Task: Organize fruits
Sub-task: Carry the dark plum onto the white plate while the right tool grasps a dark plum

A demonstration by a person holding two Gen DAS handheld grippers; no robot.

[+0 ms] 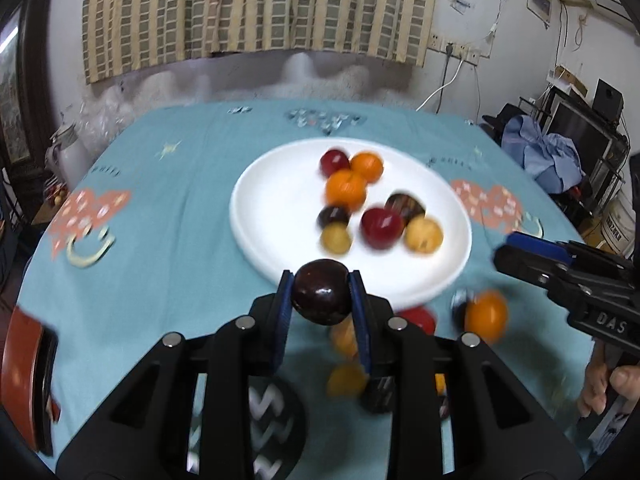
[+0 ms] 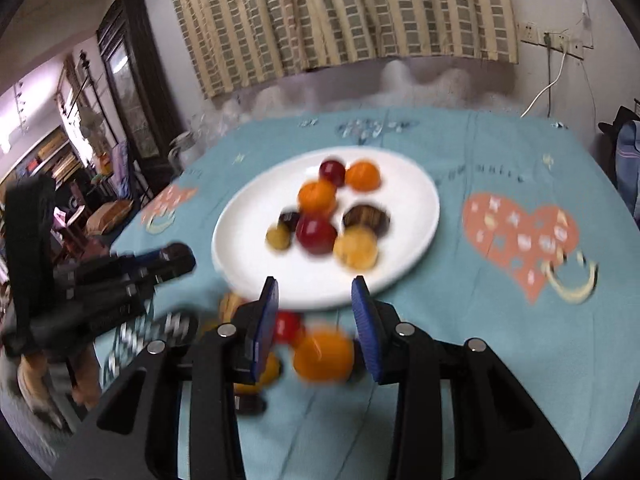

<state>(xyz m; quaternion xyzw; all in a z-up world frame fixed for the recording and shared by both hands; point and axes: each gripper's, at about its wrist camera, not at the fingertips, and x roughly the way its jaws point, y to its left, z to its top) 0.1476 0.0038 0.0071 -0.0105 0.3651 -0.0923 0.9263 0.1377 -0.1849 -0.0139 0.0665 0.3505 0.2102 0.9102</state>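
Observation:
My left gripper (image 1: 321,294) is shut on a dark purple plum (image 1: 320,296), held above the near rim of the white plate (image 1: 276,216). The plate holds several fruits: oranges, red apples, dark plums and yellow fruits. My right gripper (image 2: 316,296) is open and empty, its blue pads either side of the plate's near rim (image 2: 320,292). An orange (image 2: 324,354) lies on the cloth below and between its fingers. The right gripper also shows in the left wrist view (image 1: 520,260); the left gripper shows in the right wrist view (image 2: 168,258).
Loose fruits lie on the teal tablecloth (image 1: 160,240) in front of the plate: an orange (image 1: 486,314), a red fruit (image 1: 420,318), yellow-orange ones (image 1: 346,380). A dark zigzag-patterned object (image 1: 272,412) sits near me. A red-brown object (image 1: 24,376) is at the left edge.

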